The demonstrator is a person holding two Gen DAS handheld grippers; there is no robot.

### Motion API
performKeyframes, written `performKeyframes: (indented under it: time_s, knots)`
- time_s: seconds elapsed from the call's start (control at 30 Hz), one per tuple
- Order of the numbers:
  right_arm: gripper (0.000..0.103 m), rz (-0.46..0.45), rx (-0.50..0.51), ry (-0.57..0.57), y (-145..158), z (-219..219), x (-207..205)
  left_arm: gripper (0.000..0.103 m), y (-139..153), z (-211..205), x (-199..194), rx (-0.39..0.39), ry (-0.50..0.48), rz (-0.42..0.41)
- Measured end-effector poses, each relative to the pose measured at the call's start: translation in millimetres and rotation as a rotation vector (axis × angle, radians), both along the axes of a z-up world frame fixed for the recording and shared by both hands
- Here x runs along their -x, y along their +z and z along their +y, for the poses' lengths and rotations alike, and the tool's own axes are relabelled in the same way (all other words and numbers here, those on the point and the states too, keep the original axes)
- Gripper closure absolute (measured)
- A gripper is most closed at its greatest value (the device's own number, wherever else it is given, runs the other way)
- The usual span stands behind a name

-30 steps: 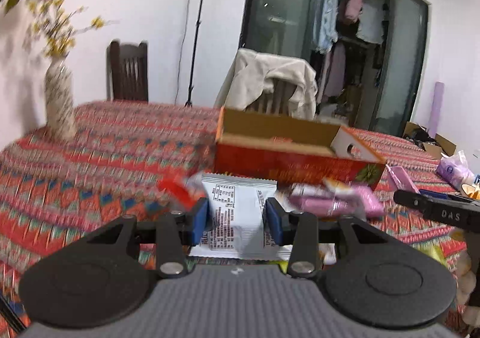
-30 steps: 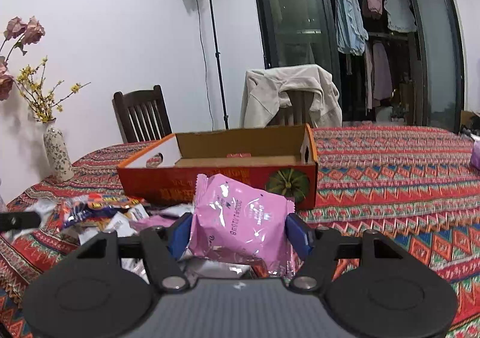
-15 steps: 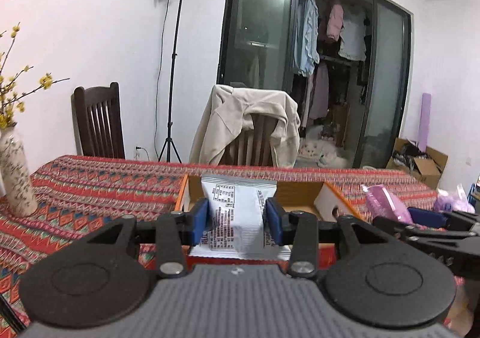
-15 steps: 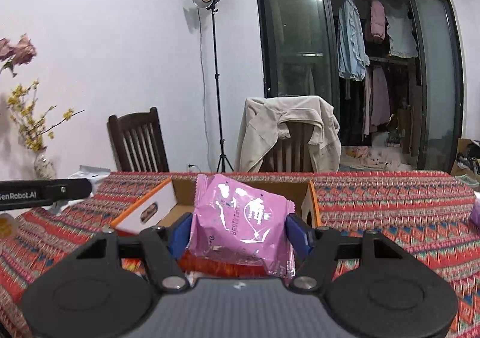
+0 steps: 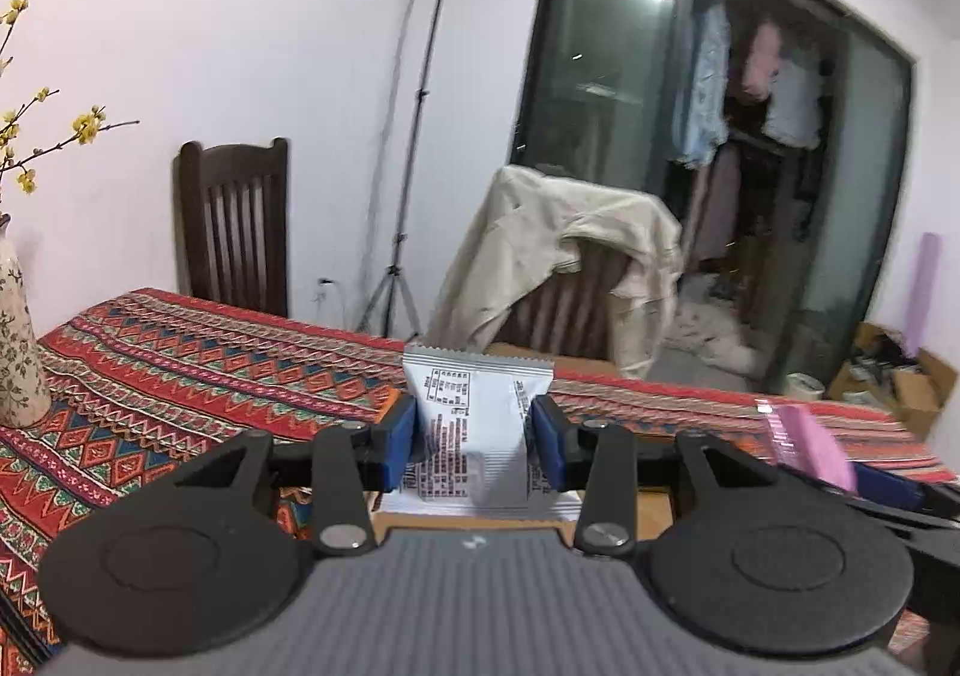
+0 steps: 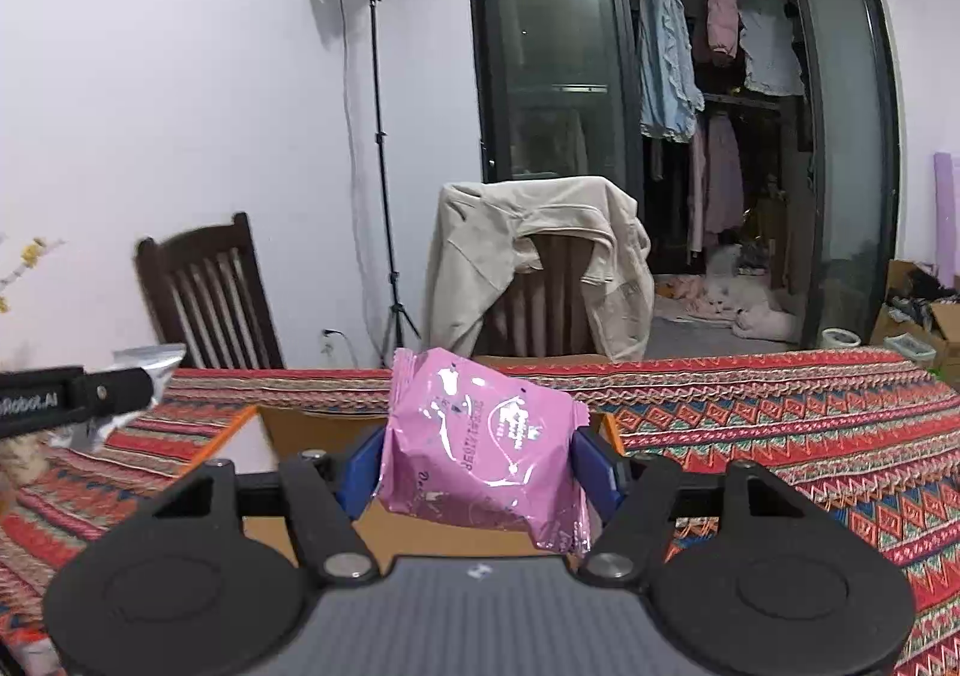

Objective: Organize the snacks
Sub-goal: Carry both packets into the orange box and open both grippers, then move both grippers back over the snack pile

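The left gripper point(image 5: 474, 436) is clamped on a white snack packet point(image 5: 477, 424), its blue pads pressing the packet's two sides so the printed back faces the camera and the crimped top edge stands upright. The right gripper point(image 6: 480, 463) grips a pink snack packet point(image 6: 486, 460) the same way, the packet bulging between the blue pads and tilted slightly, its lower corner hanging toward the camera.

Both packets are held in the air above an open cardboard box point(image 6: 288, 424) with an orange rim, which sits on the counter point(image 6: 780, 424), a surface covered by a red patterned cloth. In the right wrist view the box's brown inside shows below and behind the pink packet. In the left wrist view only a bit of the box's brown floor appears beneath the white packet, and the pink packet point(image 5: 807, 448) shows at the right, just beside it.

At the counter's left edge stands a patterned vase point(image 5: 18, 340) with yellow blossoms. Behind the far edge are a dark wooden chair point(image 5: 234, 232), a chair draped with a beige jacket point(image 6: 540, 256) and a light stand point(image 6: 369, 135).
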State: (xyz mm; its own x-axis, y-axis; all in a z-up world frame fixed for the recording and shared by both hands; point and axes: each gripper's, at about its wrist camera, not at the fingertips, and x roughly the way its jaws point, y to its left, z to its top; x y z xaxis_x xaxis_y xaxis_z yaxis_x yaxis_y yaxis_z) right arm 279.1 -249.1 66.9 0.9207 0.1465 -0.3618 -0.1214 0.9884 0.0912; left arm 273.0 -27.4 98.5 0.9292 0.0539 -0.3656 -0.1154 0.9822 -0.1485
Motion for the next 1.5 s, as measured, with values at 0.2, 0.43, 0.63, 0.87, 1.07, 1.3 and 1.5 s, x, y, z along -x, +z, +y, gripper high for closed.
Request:
performKeyframes:
  time_s: [0.2, 0.43, 0.63, 0.87, 1.07, 1.3, 1.5]
  knots:
    - [0.036, 0.025, -0.002, -0.007, -28.2, -4.2, -23.3, 0.061, -36.5, -1.0, -21.8, -0.046, 0.024, 0.054]
    - [0.031, 0.115, -0.01, 0.022, -54.1, -5.6, -42.5, 0.057, -57.5, -0.7, -30.9, -0.075, 0.022, 0.096]
    - [0.003, 0.115, -0.011, 0.033, -54.7, -5.9, -39.2, 0.0, -57.2, 1.7, -25.6, -0.056, 0.051, 0.068]
    - [0.0, 0.108, -0.021, 0.032, -50.6, -8.9, -35.9, 0.0, -47.9, 1.5, -18.2, -0.032, 0.047, 0.047]
    - [0.0, 0.079, -0.027, 0.035, -41.2, -11.3, -24.9, 0.0, -34.1, 1.2, -6.5, -0.029, 0.049, 0.022]
    - [0.0, 0.047, -0.03, 0.024, -23.6, -18.6, -1.6, 0.0, -8.5, 2.6, 20.2, 0.0, 0.031, -0.008]
    - [0.0, 0.006, 0.001, 0.041, -5.8, -20.2, 28.5, 0.0, 5.0, 6.3, 51.9, 0.007, 0.003, -0.021]
